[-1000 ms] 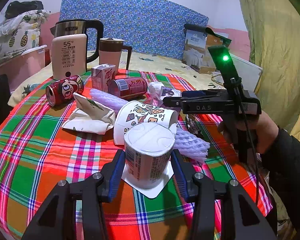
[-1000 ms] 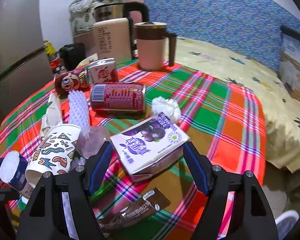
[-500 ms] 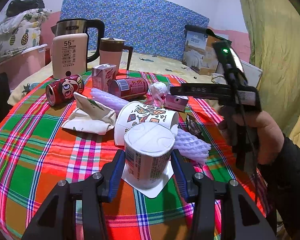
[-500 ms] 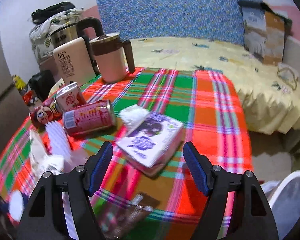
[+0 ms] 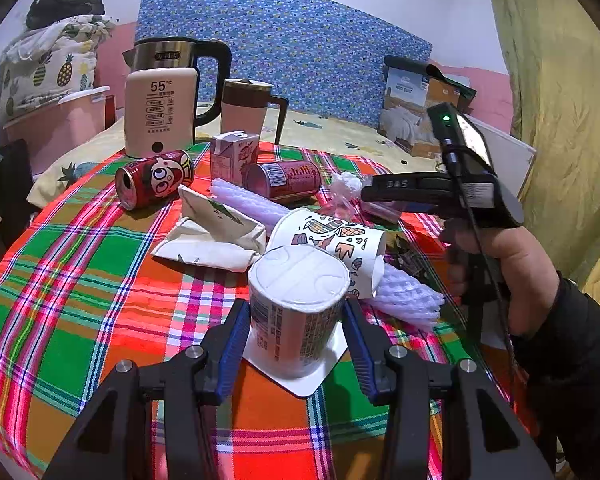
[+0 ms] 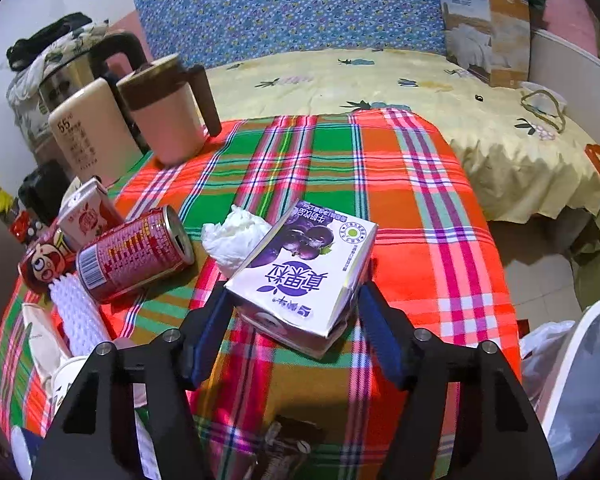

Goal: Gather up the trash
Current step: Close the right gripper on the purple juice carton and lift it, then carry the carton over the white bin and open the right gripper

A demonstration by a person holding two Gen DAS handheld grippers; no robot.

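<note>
An upturned white yogurt cup (image 5: pixel 298 304) stands on its peeled lid on the plaid tablecloth (image 5: pixel 100 280). My left gripper (image 5: pixel 296 308) is shut on it, a blue pad against each side. A squashed purple milk carton (image 6: pixel 300 276) lies near the table's right edge. My right gripper (image 6: pixel 293 292) straddles it with its jaws closing. The pads are almost at the carton's sides, and no squeeze shows. In the left wrist view a hand holds the right gripper (image 5: pixel 380 196) out over the table.
Two red cans (image 6: pixel 134 252) (image 5: pixel 154 178), a small pink carton (image 5: pixel 236 154), a patterned paper cup (image 5: pixel 332 240), foam nets (image 5: pixel 244 202), a crumpled tissue (image 6: pixel 236 236), a folded paper bag (image 5: pixel 212 232) and a dark wrapper (image 6: pixel 288 436) litter the cloth. A kettle (image 5: pixel 160 108) and mug (image 5: pixel 246 108) stand behind. A bag-lined white bin (image 6: pixel 572 360) stands by the table.
The right gripper has rolled and swung right, bringing the bin into view. Its fingers have narrowed around the purple carton. The left gripper and its cup have not moved.
</note>
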